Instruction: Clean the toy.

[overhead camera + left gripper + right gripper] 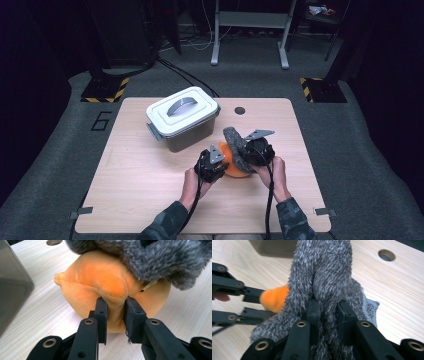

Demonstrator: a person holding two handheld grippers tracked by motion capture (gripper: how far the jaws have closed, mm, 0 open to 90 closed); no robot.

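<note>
Left of the orange plush cushion stands a grey plastic storage box with a white handled lid, lid still on. The left gripper is clamped on a fold of the cushion; to its right, the right gripper pinches the grey fuzzy fabric piece draped over the cushion. Judged progress: both pieces gripped, neither stowed. The left gripper view shows a small label tag under the grey pile; the high view shows the box lid.
</note>
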